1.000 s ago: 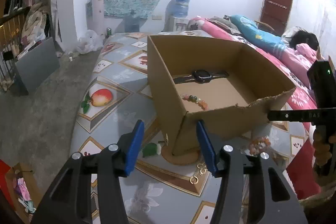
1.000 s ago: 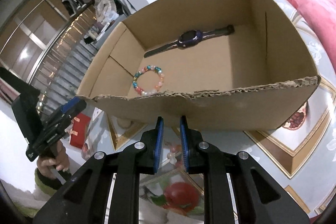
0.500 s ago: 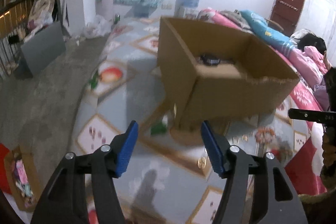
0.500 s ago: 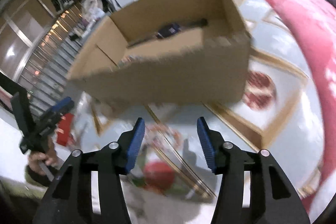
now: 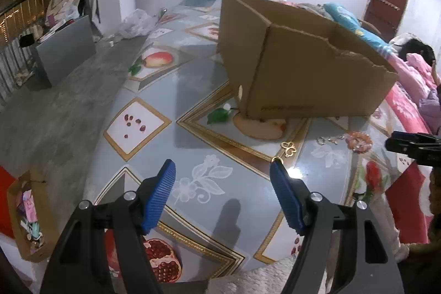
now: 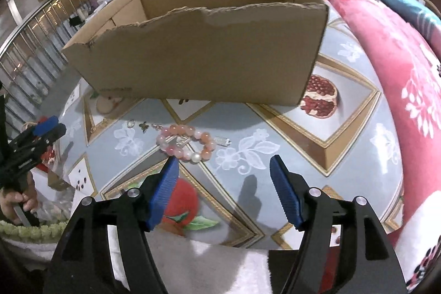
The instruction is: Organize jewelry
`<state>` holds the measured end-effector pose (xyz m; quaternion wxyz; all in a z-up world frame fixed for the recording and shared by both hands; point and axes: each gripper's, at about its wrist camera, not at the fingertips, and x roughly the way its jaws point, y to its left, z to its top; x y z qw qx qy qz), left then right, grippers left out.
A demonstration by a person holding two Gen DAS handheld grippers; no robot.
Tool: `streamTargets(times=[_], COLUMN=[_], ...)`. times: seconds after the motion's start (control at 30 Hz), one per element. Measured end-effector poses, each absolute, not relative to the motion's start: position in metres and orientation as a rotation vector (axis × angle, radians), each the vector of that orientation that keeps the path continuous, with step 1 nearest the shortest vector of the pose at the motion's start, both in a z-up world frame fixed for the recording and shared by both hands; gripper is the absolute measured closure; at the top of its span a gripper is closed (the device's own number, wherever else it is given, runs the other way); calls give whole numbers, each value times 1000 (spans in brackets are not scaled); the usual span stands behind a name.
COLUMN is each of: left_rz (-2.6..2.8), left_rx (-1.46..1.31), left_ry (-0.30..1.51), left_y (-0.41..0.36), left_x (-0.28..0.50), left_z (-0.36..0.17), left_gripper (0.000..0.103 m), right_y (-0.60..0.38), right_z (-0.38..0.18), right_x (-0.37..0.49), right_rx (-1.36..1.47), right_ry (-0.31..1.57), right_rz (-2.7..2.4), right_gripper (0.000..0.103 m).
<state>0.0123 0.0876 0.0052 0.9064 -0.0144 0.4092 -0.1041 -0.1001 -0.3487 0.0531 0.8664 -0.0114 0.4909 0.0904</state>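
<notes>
Both my tools have dropped and pulled back from the box since a second ago: I no longer see down into it, only its outer walls, and my right tool's jaws, nearly shut then, now stand wide.

Right tool [image 6: 223, 170]: open, gripping nothing, low over the counter [image 6: 355, 156]. Left tool [image 5: 223, 172]: open too, empty, off to the side.

The pink bead bracelet [image 6: 186, 143] lies on the counter just ahead of my right tool, closer to the left finger [image 6: 164, 189] than to the middle of the gap. A thin silver chain [image 6: 220, 140] runs across and under it. A small gold butterfly charm [image 5: 288, 148] and a ring [image 6: 130, 123] sit near, toward the box [image 6: 204, 46].

Risks as I judge them:
- Off-centre approach: the left finger lands on the beads and shoves the bracelet along the glossy cloth instead of straddling it.
- Round beads roll out of a flat pinch; bracelet drops on the lift.
- The chain snags on the beads and comes up with them, then falls short of the box.
- The box's near wall is tall with a torn rim; a low carry clips it.
</notes>
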Motion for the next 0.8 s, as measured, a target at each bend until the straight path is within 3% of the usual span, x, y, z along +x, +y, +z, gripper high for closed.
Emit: streamTargets(times=[0.33, 0.8], left_rz=[-216, -153], left_rx=[13, 21], left_ry=[863, 922], left_y=[83, 63], left_x=[19, -5], left_z=[2, 10], left_gripper=[26, 24], right_y=[-359, -408], right_z=[59, 73], right_x=[-92, -147], right_rx=[14, 129], right_ry=[954, 900], right_rz=[44, 154], right_gripper=[26, 26])
